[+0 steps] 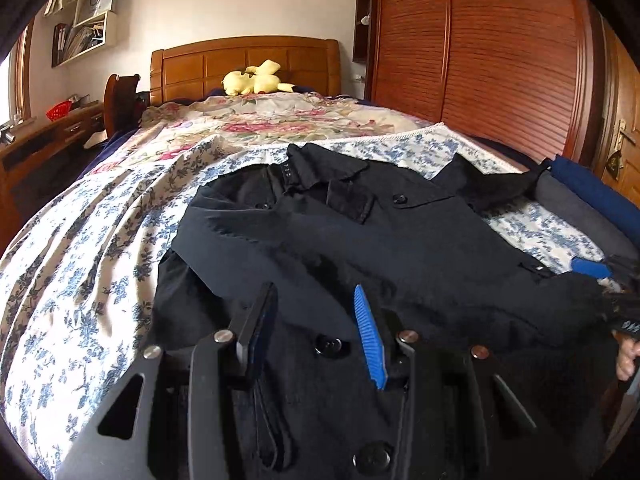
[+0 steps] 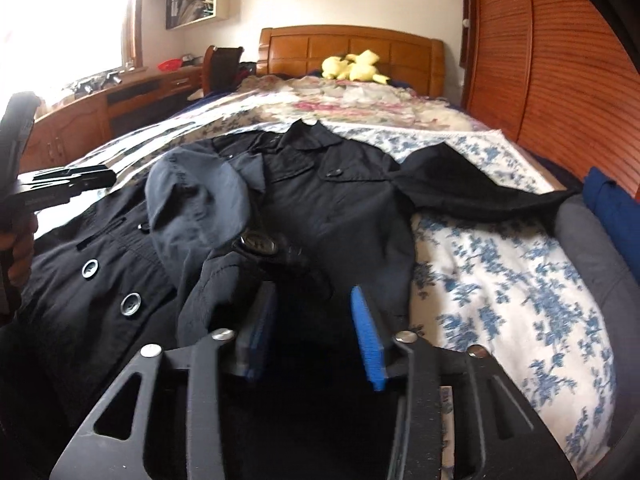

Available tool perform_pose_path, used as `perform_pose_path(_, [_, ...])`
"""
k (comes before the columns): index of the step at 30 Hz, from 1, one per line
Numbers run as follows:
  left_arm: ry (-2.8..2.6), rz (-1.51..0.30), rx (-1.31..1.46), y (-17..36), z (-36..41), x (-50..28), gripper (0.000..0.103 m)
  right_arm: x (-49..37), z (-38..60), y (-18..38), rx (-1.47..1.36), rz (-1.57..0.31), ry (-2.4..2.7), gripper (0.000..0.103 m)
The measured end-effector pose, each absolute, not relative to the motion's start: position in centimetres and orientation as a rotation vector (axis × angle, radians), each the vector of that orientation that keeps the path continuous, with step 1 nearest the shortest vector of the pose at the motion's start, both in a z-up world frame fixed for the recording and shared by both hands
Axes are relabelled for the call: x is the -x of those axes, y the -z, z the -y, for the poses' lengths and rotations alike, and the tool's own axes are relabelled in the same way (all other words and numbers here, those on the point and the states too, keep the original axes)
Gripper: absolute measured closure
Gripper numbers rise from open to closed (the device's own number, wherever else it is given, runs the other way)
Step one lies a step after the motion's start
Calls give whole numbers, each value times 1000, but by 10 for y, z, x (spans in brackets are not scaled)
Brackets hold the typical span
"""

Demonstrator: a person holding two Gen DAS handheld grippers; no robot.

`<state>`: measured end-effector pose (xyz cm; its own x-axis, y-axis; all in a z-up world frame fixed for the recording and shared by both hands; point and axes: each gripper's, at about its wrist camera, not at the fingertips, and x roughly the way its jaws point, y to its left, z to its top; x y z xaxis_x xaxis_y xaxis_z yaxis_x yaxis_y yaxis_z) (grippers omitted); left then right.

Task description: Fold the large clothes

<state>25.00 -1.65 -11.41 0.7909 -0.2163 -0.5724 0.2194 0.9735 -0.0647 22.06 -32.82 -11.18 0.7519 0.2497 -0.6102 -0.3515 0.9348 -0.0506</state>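
A black double-breasted coat [image 1: 400, 240] lies front up on the bed, collar toward the headboard. One sleeve [image 2: 196, 204] is folded across its chest with grey lining showing. The other sleeve [image 2: 480, 192] stretches out to the right over the sheet. My left gripper [image 1: 315, 288] hovers open above the coat's lower front, with a button showing between its fingers. My right gripper [image 2: 314, 288] stands open low over the coat's right side, dark cloth under it, and the pads press on nothing. In the left wrist view the right gripper's blue pad [image 1: 591, 268] shows at the coat's right edge.
The bed carries a blue floral sheet [image 2: 520, 280] and a pink floral quilt [image 1: 260, 120] farther back. A yellow plush toy [image 1: 252, 80] sits by the wooden headboard [image 1: 244, 60]. Wardrobe doors [image 1: 480, 60] stand on the right, a desk [image 2: 120, 96] on the left. Blue and grey cushions [image 2: 600, 232] line the bed's right edge.
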Motion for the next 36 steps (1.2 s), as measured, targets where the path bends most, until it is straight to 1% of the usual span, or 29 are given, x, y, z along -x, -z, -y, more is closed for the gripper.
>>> perform_pose_path(7, [228,-631,16,133,14,-254,65,-227,334,95,177,-640,-337,58])
perform_pose_path(16, [258,-611,37,132,10,-246,65,-222,339,75,177,-621,-311,58])
perform_pose_path(23, [280,-607,32,130,12,-240,65,-233,315,80,201,-675,-352,58])
perform_pose_path(29, [295,-595,26,125,10,-232,65,-248,303,109,234,-781,-341,59])
perform_pose_path(30, [296,-594,26,124,10,-231,65,-249,304,112,233,-792,-344,64])
perform_pose_path(31, [296,-591,27,123,9,-230,65,-249,303,118,229,-810,-367,86])
perform_pose_path(32, [295,-588,30,123,7,-229,65,-248,304,120,228,-814,-380,94])
perform_pose_path(36, [294,-583,34,121,5,-227,65,-240,305,115,245,-768,-351,96])
